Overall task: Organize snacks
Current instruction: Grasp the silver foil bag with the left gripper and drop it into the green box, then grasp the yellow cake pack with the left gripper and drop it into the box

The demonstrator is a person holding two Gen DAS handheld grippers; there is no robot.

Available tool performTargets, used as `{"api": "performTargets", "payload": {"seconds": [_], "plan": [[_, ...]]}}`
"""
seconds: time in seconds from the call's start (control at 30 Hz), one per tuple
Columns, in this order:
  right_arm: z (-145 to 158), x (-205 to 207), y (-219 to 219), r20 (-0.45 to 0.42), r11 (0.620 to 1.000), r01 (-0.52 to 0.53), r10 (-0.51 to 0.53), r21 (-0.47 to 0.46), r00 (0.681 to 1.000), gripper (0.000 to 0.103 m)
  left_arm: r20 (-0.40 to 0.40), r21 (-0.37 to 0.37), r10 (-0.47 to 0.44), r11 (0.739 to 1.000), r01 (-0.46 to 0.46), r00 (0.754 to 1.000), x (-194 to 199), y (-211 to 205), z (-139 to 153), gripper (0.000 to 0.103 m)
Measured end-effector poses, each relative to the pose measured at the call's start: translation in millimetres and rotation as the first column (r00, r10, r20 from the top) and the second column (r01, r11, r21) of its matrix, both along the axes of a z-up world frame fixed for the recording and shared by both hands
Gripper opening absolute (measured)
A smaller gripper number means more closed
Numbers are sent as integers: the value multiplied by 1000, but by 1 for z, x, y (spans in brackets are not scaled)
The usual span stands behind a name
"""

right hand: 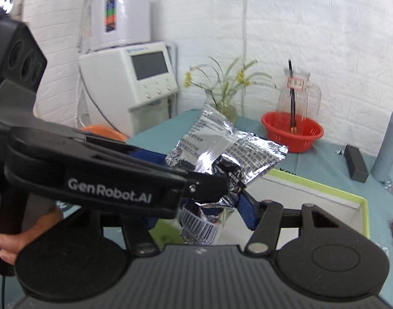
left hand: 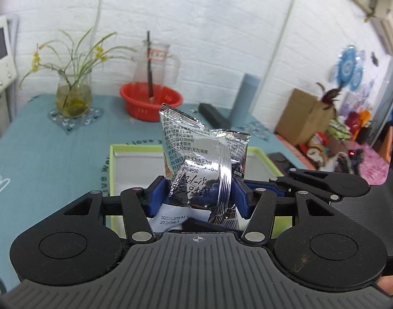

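Note:
In the left wrist view my left gripper point(left hand: 199, 193) is shut on a silver foil snack packet point(left hand: 194, 154), which stands upright between the blue pads point(left hand: 157, 195). It hangs above an open white box with a lime-green rim point(left hand: 111, 159). My right gripper point(left hand: 279, 184) comes in close from the right. In the right wrist view my right gripper point(right hand: 209, 213) is shut on a crumpled silver packet with a barcode point(right hand: 200, 228). The left gripper point(right hand: 217, 185) crosses in front with its own packet point(right hand: 222, 146) and hides my left pad. The box rim point(right hand: 325, 188) lies just beyond.
On the teal tablecloth point(left hand: 54, 154) stand a red basket point(left hand: 150, 100) with a clear pitcher point(left hand: 157, 64), a glass vase of plants point(left hand: 73, 97), a black box point(left hand: 214, 116) and a grey-blue cylinder point(left hand: 245, 95). A cardboard box point(left hand: 302, 116) and clutter sit to the right.

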State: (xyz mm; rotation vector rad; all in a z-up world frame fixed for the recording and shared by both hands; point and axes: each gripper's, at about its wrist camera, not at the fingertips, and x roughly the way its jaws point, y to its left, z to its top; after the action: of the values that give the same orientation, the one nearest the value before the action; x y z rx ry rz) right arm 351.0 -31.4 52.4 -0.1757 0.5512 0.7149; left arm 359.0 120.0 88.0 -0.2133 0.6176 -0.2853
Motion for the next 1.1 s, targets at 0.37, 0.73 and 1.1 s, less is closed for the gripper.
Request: {"api": "performTargets", "payload": {"seconds": [0.37, 0.73, 1.1], "plan": [[-38, 47, -9, -103, 1000, 30, -29, 4, 994, 84, 18, 48, 87, 995, -88, 996, 28, 14, -31, 73], [-2, -132, -119, 35, 978, 135, -142, 158, 989, 102, 116, -29, -42, 999, 45, 992, -130, -29, 1, 82], [-65, -269, -147, -162, 973, 156, -129, 169, 978, 102, -83, -114, -116, 988, 106, 990, -247, -78, -74, 81]]}}
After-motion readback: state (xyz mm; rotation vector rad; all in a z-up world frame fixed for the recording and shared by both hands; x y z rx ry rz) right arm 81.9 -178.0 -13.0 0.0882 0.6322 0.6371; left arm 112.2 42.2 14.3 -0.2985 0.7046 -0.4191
